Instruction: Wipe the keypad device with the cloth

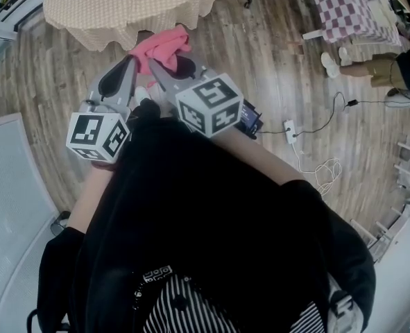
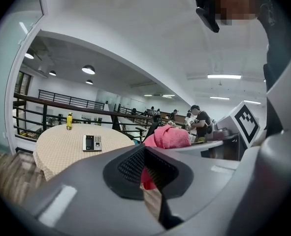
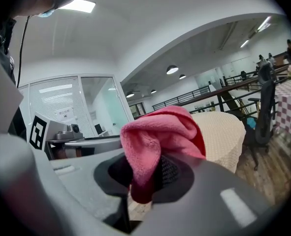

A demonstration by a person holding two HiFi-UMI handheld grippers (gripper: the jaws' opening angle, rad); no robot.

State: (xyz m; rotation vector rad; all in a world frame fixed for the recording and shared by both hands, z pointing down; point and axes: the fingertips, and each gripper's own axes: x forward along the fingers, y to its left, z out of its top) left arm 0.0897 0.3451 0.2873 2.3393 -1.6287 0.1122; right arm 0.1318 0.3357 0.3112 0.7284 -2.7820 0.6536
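Observation:
The keypad device [image 2: 91,142] lies flat on a round table with a beige cloth [image 2: 56,149], far ahead in the left gripper view; the head view does not show it. A pink cloth [image 3: 157,141] is bunched between the jaws of my right gripper [image 3: 140,181], which is shut on it. In the head view that cloth [image 1: 164,46] hangs at the tip of the right gripper [image 1: 154,66], just short of the table's edge [image 1: 128,9]. My left gripper [image 1: 130,62] is beside it, jaws together and holding nothing. Both are held close to my body.
A yellow bottle [image 2: 69,120] stands at the table's far side. A checked-cloth table [image 1: 350,9] and a seated person [image 1: 378,68] are at the right. A power strip with cable [image 1: 290,130] lies on the wooden floor. A white panel [image 1: 10,207] is at my left.

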